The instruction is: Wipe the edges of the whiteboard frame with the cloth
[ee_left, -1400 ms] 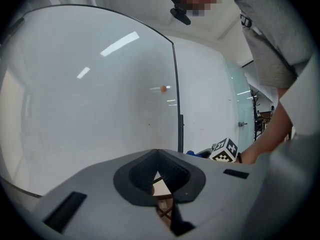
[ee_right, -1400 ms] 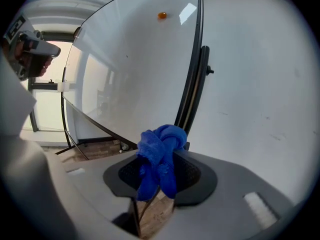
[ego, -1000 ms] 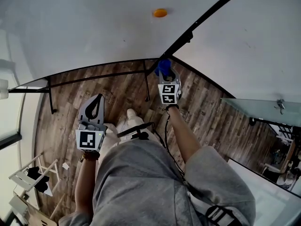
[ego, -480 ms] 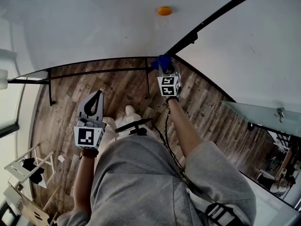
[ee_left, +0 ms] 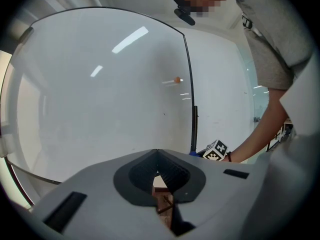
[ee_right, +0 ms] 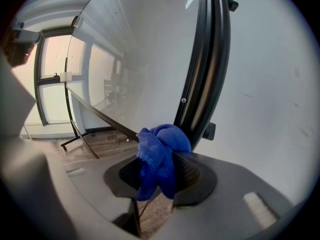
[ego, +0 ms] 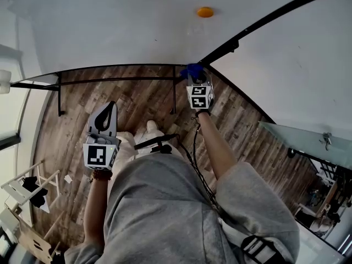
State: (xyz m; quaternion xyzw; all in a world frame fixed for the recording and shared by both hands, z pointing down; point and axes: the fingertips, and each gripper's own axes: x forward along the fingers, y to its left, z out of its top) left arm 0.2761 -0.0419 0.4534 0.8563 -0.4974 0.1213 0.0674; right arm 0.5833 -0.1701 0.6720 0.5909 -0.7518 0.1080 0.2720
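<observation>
A large whiteboard point(ego: 121, 26) with a thin black frame point(ego: 258, 25) stands in front of me. My right gripper point(ego: 193, 75) is shut on a bunched blue cloth point(ego: 191, 70) and holds it against the frame's lower right corner. In the right gripper view the blue cloth point(ee_right: 159, 156) sits between the jaws, touching the black frame edge point(ee_right: 202, 79). My left gripper point(ego: 108, 116) hangs lower at the left, away from the board, jaws closed with nothing between them. The left gripper point(ee_left: 161, 180) faces the whiteboard point(ee_left: 100, 94).
An orange magnet point(ego: 204, 12) sticks on the board. The board's black stand legs point(ego: 60, 95) rest on wood flooring point(ego: 137, 103). A white wall point(ego: 297, 70) lies to the right of the frame. White furniture point(ego: 25, 197) stands at lower left, a glass panel point(ego: 308, 136) at right.
My right gripper with the cloth has moved slightly up along the frame's corner. The left gripper has stayed low at the left, drifting a little.
</observation>
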